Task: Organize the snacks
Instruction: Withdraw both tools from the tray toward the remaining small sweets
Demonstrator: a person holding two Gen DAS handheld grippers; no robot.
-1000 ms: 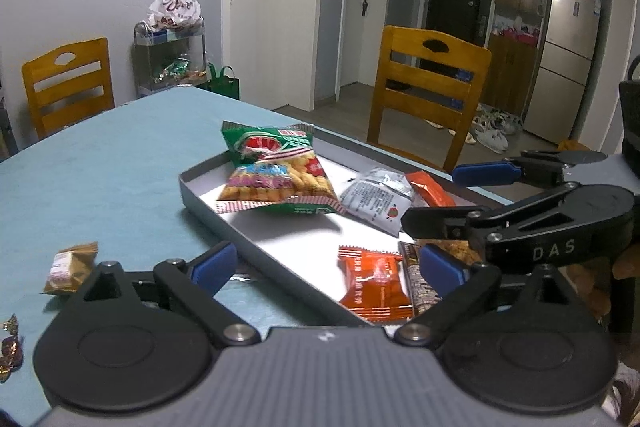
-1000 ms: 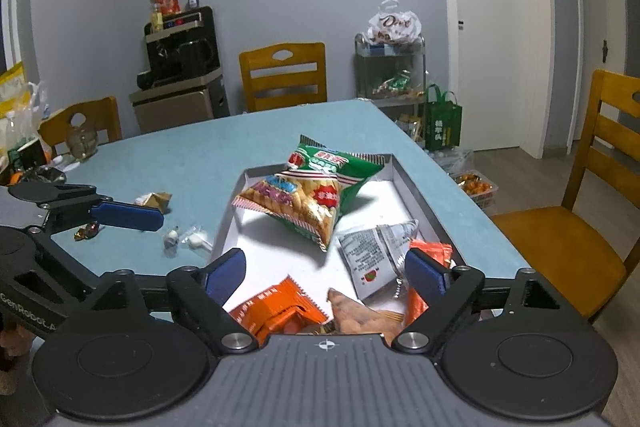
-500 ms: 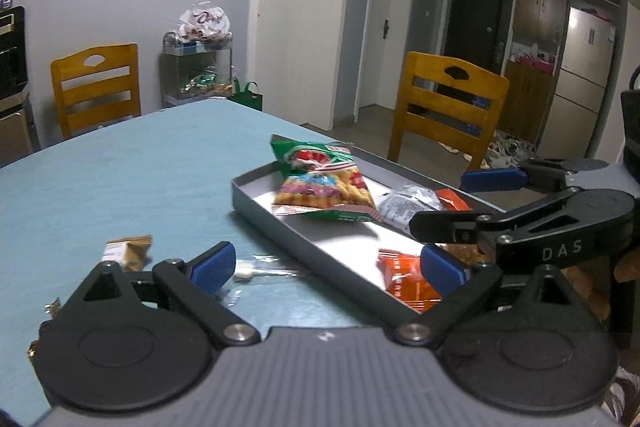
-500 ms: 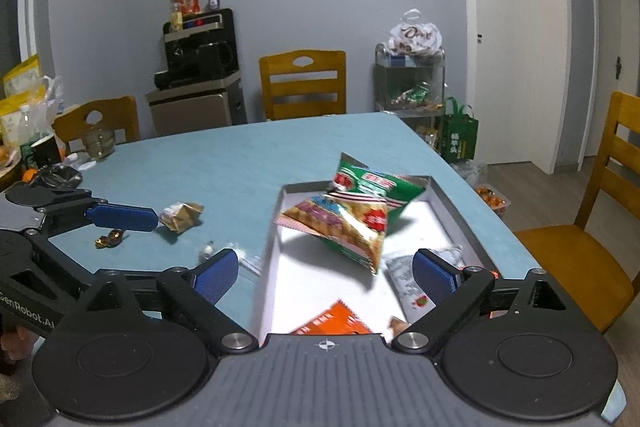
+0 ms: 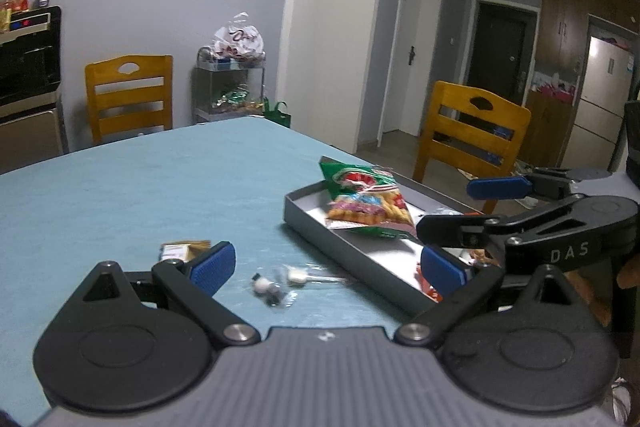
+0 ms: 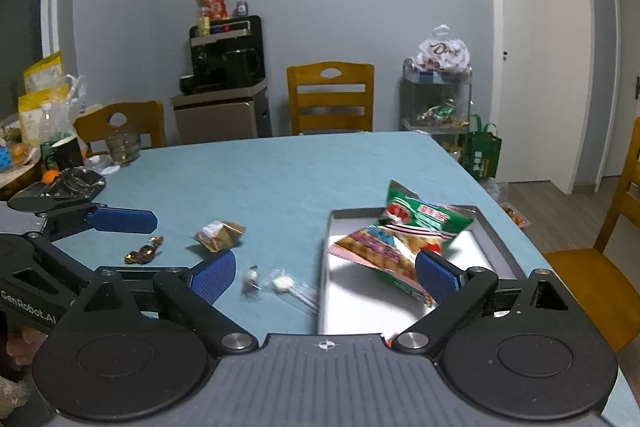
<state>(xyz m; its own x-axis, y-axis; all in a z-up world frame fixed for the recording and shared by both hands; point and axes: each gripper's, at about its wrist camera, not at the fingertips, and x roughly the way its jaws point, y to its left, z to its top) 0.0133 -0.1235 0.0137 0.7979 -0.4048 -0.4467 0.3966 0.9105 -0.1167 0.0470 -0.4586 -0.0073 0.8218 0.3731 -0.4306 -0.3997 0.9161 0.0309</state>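
Snacks (image 6: 404,239) in a green-and-orange bag lay propped in the far end of the grey tray (image 6: 486,227) on the blue table (image 6: 280,179), as they had a second earlier, with the tray's other packets now mostly hidden behind the grippers. Both cameras had drawn back and lifted over that second: the tray, which had filled the middle of each view, sat farther off and to the right, and more bare table showed in front.

Loose pieces that had been at the frame edges came into open view on the table left of the tray: a gold-wrapped packet (image 6: 218,235), a small brown wrapped candy (image 6: 144,250), and clear-wrapped sweets (image 6: 280,285) just beside the tray's near left wall.

The right gripper (image 6: 324,273) stood with its fingers wide apart and nothing between them; its jaws had just been opening further. In the left wrist view it appeared at the right, over the tray's near end. The left gripper (image 5: 328,269) also had its fingers spread apart and empty, above the table and the clear-wrapped sweets (image 5: 280,281). A little of a hand (image 6: 18,351) showed under the left gripper's handle.
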